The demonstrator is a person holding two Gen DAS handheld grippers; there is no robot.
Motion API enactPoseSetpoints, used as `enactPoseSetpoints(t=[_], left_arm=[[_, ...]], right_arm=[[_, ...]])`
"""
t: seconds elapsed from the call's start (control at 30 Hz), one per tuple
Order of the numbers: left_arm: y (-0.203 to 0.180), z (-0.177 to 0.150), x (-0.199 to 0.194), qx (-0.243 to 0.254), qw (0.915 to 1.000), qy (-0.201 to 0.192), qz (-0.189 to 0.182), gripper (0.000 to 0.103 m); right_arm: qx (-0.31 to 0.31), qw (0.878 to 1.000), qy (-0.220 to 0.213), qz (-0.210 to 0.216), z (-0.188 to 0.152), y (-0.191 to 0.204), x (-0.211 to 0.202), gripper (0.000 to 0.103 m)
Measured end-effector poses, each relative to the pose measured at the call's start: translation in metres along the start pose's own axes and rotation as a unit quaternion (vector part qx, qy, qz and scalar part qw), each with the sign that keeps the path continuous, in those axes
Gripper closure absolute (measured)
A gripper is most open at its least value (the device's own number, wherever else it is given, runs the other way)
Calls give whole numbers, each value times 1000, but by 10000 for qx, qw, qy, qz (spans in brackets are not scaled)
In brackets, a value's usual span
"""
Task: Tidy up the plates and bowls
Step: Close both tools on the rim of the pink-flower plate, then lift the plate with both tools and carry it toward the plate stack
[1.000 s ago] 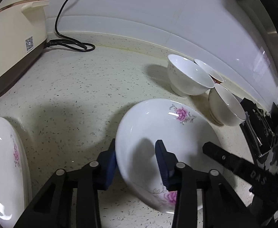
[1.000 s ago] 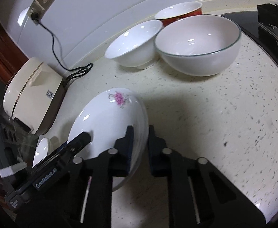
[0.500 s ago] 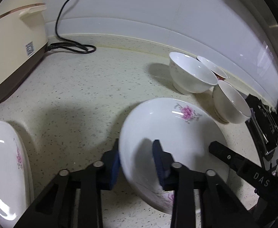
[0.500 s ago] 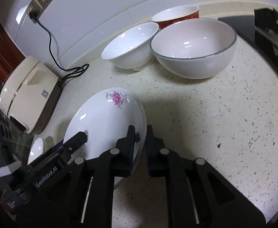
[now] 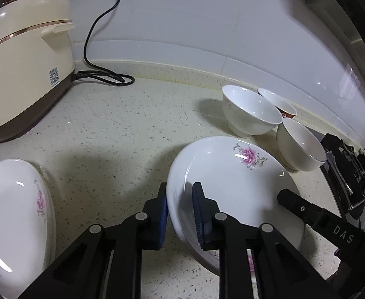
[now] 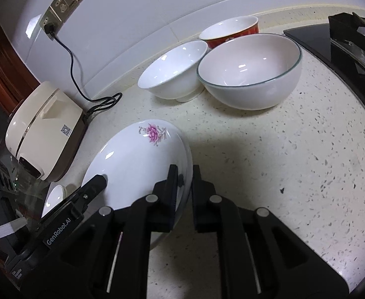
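A white plate with pink flowers (image 5: 232, 179) is held tilted off the speckled counter. My left gripper (image 5: 180, 211) is shut on its left rim. My right gripper (image 6: 184, 182) is shut on its right rim; the plate also shows in the right wrist view (image 6: 137, 159). A second flowered plate (image 5: 10, 219) lies at the lower left. A plain white bowl (image 6: 173, 71), a green-rimmed white bowl (image 6: 251, 71) and a red bowl (image 6: 229, 31) stand together by the back wall.
A cream rice cooker (image 5: 20, 59) stands at the left with its black cord (image 5: 102, 77) coiled on the counter. A black stove (image 6: 344, 47) lies at the right. Wall sockets (image 6: 67, 0) are above the cooker.
The left gripper's fingers have closed from wide apart onto the plate's rim. Both views have risen slightly, and the plate has tilted up between the two grippers.
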State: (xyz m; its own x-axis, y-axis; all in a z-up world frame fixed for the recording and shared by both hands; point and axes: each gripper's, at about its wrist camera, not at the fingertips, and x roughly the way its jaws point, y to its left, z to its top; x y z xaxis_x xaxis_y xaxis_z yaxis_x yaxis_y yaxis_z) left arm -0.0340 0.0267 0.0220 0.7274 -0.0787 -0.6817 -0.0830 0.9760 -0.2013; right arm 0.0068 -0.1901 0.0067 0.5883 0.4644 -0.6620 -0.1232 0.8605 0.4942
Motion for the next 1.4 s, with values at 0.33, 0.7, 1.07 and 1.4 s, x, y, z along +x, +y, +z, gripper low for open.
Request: enactPoseSetpoints(t=[0.33, 0.7, 1.07, 1.4], left_arm=[[4, -6, -19, -85, 9995, -310, 12, 84], [5, -11, -28, -120, 9992, -383, 50, 83], [8, -14, -40, -179, 9980, -586, 122, 83], [14, -16, -49, -194, 9974, -666, 172, 83]], right_arm=[[-285, 9991, -286, 126, -3, 9, -9, 90], [-396, 9982, -393, 235, -5, 13, -14, 90], [-537, 9970, -466, 295, -11, 20, -18, 90], [-535, 9962, -454, 509, -9, 22, -15, 90]])
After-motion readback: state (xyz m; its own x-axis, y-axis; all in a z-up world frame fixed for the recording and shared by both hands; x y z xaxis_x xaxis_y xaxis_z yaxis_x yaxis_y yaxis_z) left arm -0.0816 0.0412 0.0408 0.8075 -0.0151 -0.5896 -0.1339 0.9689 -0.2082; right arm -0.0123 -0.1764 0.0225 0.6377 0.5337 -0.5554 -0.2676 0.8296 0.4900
